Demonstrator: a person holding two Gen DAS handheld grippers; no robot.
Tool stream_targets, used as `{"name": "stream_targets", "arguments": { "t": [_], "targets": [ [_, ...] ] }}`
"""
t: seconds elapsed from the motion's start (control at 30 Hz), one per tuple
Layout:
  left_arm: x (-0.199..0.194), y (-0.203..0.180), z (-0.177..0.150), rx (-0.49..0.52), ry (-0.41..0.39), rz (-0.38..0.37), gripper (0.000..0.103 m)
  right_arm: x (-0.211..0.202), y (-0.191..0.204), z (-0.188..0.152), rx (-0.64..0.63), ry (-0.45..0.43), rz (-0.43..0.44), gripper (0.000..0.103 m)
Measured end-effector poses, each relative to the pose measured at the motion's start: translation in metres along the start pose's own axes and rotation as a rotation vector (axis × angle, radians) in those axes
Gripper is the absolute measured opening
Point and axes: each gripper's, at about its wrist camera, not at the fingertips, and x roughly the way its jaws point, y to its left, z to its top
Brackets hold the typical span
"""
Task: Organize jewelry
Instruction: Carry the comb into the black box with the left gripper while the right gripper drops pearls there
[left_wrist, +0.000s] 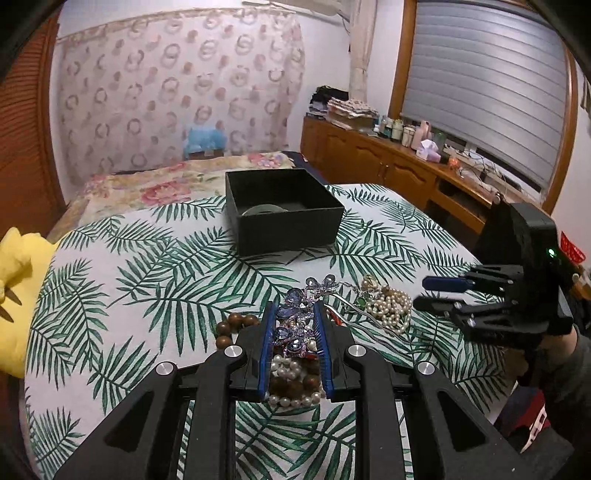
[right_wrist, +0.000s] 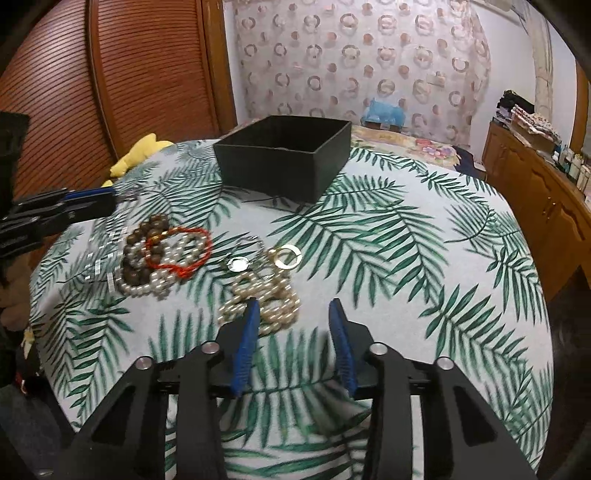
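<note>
Gripping a purple jewelled hairpin (left_wrist: 295, 314), the left gripper (left_wrist: 295, 325) has its blue ribbed fingers (left_wrist: 267, 332) closed on the flower-shaped crystal head, while the pin's thin wavy metal prong trails out to the right. Beneath it, near the surface's near edge, lie round brown wooden beads (left_wrist: 232, 325) and a strand of white pearls (left_wrist: 291, 398). In the right wrist view a red cord (right_wrist: 181, 251) loops over that same heap. A second tangle of cream pearls (right_wrist: 266, 299) sits just beyond the right gripper (right_wrist: 291, 325), whose fingers stand apart with nothing between them; the left one overlaps the tangle's near edge. Two flat metal rings (right_wrist: 288, 256) lie just behind that tangle. Toward the surface's far edge stands an open black box (left_wrist: 284, 210), square and matte, with something round and pale inside. No writing can be read anywhere. A leaf-print cloth (right_wrist: 406, 258) covers the surface.
</note>
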Motion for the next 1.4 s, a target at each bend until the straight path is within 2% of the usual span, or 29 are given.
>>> {"name": "stream_targets", "arguments": {
  "t": [0.13,0.33,0.47,0.53,0.57,0.7,0.9,1.17,1.4],
  "targets": [
    [0.0,0.0,-0.001,0.002,-0.003,0.006,0.019,0.01,-0.007,0.009,-0.003,0.02,-0.008,0.033],
    [0.0,0.003,-0.003,-0.007,-0.004,0.004,0.019,0.027,-0.003,0.014,-0.029,0.068,0.045,0.031],
    [0.0,0.003,-0.003,-0.011,-0.003,0.001,0.019,0.03,0.003,0.015,-0.047,0.069,0.025,0.03],
    [0.001,0.003,-0.003,-0.01,-0.002,0.001,0.019,0.028,0.004,0.014,-0.052,0.07,0.036,0.014],
    [0.001,0.003,-0.004,-0.009,-0.002,0.002,0.019,0.027,0.005,0.013,-0.056,0.071,0.041,0.01],
    [0.001,0.003,-0.003,-0.011,-0.004,0.003,0.019,0.019,0.008,0.007,-0.08,0.074,0.035,0.005],
    [-0.004,0.005,-0.001,-0.016,-0.024,0.013,0.019,-0.007,0.006,0.016,-0.073,0.006,0.021,0.005],
    [-0.012,0.008,0.013,-0.011,-0.066,0.039,0.019,-0.048,0.012,0.051,-0.111,-0.11,0.012,0.005],
    [-0.015,0.013,0.032,-0.005,-0.102,0.058,0.019,-0.06,0.016,0.081,-0.156,-0.153,0.001,0.005]
  ]
}}
